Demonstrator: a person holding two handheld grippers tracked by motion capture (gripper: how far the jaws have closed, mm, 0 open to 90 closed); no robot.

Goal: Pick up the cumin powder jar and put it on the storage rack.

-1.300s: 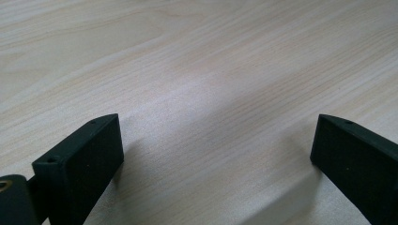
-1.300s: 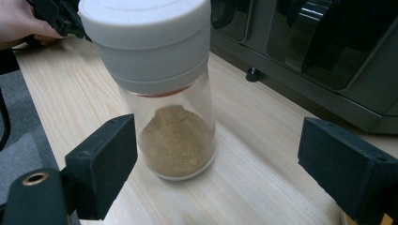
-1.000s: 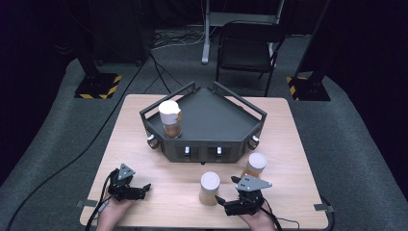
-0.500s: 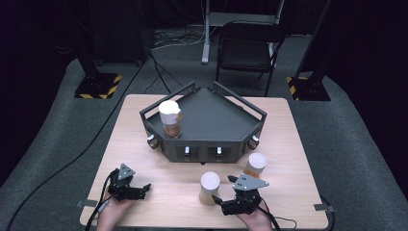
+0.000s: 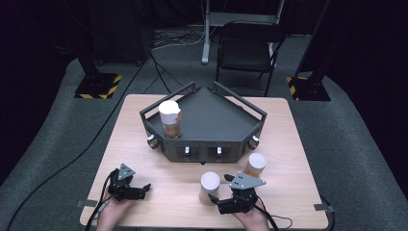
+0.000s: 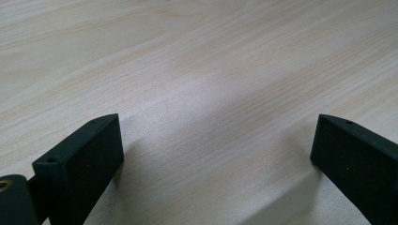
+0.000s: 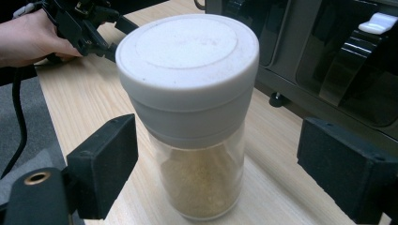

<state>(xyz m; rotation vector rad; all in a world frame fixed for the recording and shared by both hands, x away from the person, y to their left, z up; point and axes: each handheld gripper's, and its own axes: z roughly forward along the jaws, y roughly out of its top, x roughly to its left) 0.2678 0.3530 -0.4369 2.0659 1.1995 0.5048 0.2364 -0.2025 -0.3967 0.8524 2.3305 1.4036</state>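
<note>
Nothing moved since earlier, right gripper point(image 7: 211, 154) jaws apart around spice jar point(image 7: 192, 112), left gripper point(image 6: 216, 154) jaws apart over table point(image 6: 197, 70)

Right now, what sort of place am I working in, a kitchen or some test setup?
Probably a lab or recording studio, not a kitchen: a lone wooden table on grey carpet with dark surroundings, hazard-striped stand bases, loose floor cables and a folding chair behind.

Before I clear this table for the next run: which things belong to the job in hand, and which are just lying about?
In the job:
- right gripper, open around the near jar
- dark tray

Just lying about:
- second jar on the table
- left gripper, open
- chair
</note>
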